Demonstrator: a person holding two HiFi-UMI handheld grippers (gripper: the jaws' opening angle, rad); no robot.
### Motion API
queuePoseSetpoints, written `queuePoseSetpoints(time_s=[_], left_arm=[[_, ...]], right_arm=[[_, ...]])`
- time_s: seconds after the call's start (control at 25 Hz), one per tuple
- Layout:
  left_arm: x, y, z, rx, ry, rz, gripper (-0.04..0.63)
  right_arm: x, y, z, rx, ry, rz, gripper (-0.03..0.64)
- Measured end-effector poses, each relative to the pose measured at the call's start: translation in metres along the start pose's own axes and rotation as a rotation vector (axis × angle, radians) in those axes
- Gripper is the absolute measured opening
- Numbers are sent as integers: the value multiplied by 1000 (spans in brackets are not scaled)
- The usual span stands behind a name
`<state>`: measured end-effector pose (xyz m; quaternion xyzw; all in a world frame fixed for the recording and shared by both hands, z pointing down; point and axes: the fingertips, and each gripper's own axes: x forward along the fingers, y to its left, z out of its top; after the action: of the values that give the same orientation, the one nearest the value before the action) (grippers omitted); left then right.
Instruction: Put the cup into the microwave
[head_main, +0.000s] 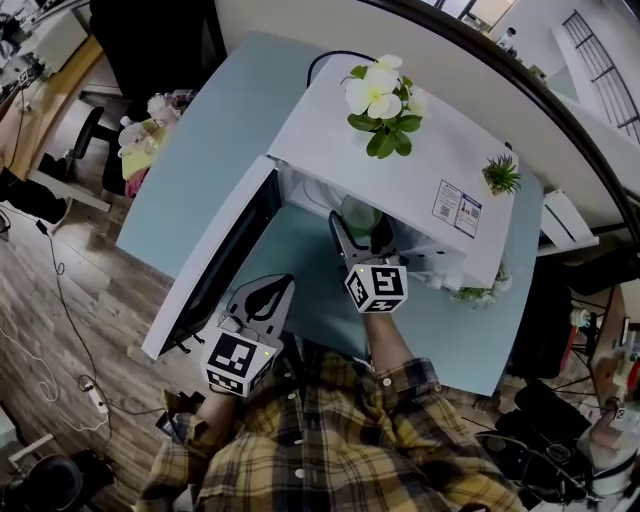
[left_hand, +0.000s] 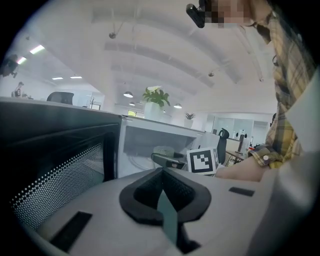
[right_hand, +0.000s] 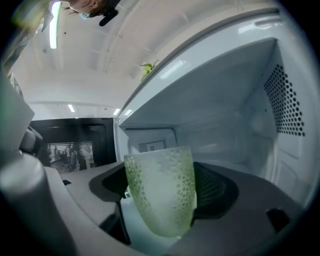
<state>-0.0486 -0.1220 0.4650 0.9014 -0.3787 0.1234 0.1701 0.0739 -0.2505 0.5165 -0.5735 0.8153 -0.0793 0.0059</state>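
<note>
Jaws of the right gripper (right_hand: 161, 200) are clamped on the cup (right_hand: 160, 190), a pale green, dimpled, see-through tumbler held upright with 1 dark pad on either side of it. The cup is at the open mouth of the microwave (right_hand: 235, 120): the white roof of the cavity spans above it from 10 to 2 o'clock, a perforated vent patch (right_hand: 287, 100) lies at 2 o'clock, and the open door (right_hand: 75, 145) with its dotted window stands at 9 o'clock. Whether the cup's base touches the cavity floor cannot be told.

Jaws of the left gripper (left_hand: 162, 187) are together, with nothing between them. Beyond them, at 1 o'clock, the right gripper's marker cube (left_hand: 202, 161) shows in front of the white cavity.

From the head view, the right gripper (head_main: 352, 235) reaches under the front edge of the microwave's top, the cup (head_main: 358, 215) just beyond its tips. The left gripper (head_main: 268, 292) lies at 7 o'clock of it, just beside the swung-out door (head_main: 215, 260). On top of the microwave stand a white-flowered plant (head_main: 380, 100) at 12 o'clock of the cup and a small spiky plant (head_main: 500, 175) at 2 o'clock. The microwave rests on a pale blue bench (head_main: 215, 130).
</note>
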Motion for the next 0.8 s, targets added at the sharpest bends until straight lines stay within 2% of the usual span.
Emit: queuePoseSetpoints(time_s=[0.28,0.8], left_arm=[[-1,2,-1,-3,2,-3,-9],[-1,4,-2,-13,0,-9,-9]], right_arm=[[9,-9,0,42,-4,-26,377],[-11,-10,-13,41,50,-56,378]])
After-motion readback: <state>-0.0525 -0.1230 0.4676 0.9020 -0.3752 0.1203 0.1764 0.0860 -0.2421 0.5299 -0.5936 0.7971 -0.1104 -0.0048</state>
